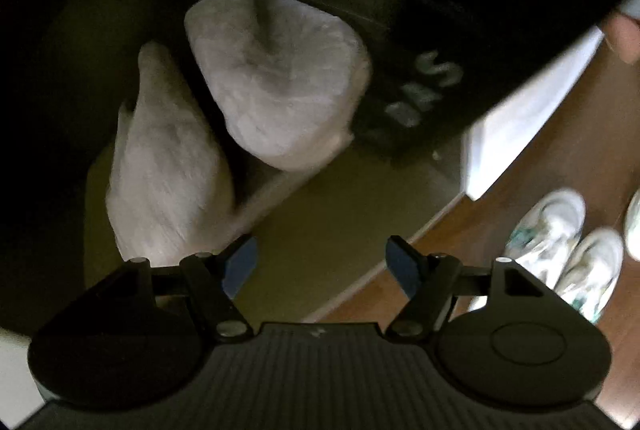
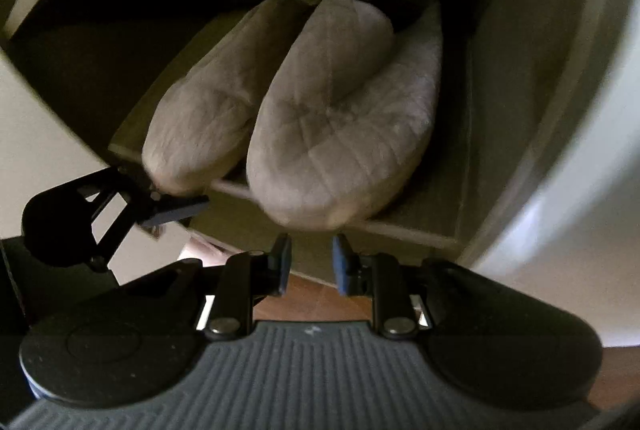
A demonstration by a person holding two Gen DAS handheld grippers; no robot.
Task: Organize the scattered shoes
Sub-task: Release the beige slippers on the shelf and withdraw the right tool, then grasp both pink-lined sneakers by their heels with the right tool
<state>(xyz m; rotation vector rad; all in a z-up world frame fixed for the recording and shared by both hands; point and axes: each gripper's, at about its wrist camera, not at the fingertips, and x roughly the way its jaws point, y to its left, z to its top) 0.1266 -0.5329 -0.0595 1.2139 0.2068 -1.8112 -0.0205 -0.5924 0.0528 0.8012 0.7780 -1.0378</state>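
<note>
1. On the shelf (image 2: 420,218) two quilted slippers (image 2: 340,134) lie side by side, toes at its front edge.
2. Left gripper (image 1: 322,266) is spread wide and empty; right gripper (image 2: 308,262), narrowly parted just before the shelf, grips nothing.
3. They look soft and light; pinch a heel rim.
4. White sneakers (image 1: 560,250) lie on the floor beyond the shelf.

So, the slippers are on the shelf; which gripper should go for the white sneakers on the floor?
Left, probably. The left gripper is open and empty, with the white sneakers just to its right. The right gripper, nearly closed, faces the slippers.
</note>
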